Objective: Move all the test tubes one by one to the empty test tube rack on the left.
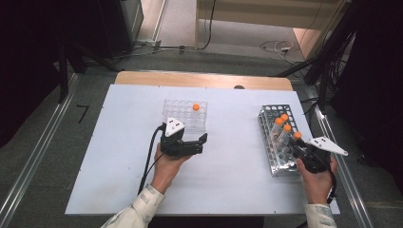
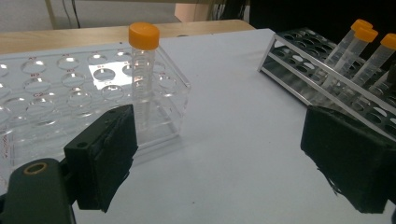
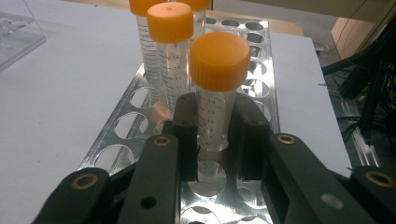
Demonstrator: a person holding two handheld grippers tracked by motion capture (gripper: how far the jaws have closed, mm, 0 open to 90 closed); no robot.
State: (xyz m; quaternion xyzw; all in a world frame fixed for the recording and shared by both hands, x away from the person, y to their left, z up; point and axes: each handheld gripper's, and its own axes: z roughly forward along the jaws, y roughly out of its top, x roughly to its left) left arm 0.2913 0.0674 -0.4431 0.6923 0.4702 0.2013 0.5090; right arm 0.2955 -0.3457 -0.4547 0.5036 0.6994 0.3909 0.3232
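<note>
A clear plastic rack (image 1: 183,115) stands mid-table with one orange-capped tube (image 1: 196,107) in its far right corner. My left gripper (image 1: 202,144) hovers just in front of it, open and holding nothing. In the left gripper view the same tube (image 2: 144,70) stands upright in the clear rack (image 2: 70,93), beyond my left pad (image 2: 107,161). On the right, a metal rack (image 1: 275,156) holds several orange-capped tubes. My right gripper (image 1: 299,143) is shut on the nearest tube (image 3: 217,88), which stands in a hole of the metal rack (image 3: 126,126).
The white board (image 1: 119,156) covers most of the wooden table (image 1: 142,78). Other tubes (image 3: 169,51) stand close behind the gripped one. Cables and dark stands lie on the floor beyond the table. The metal rack (image 2: 322,74) sits near the board's right edge.
</note>
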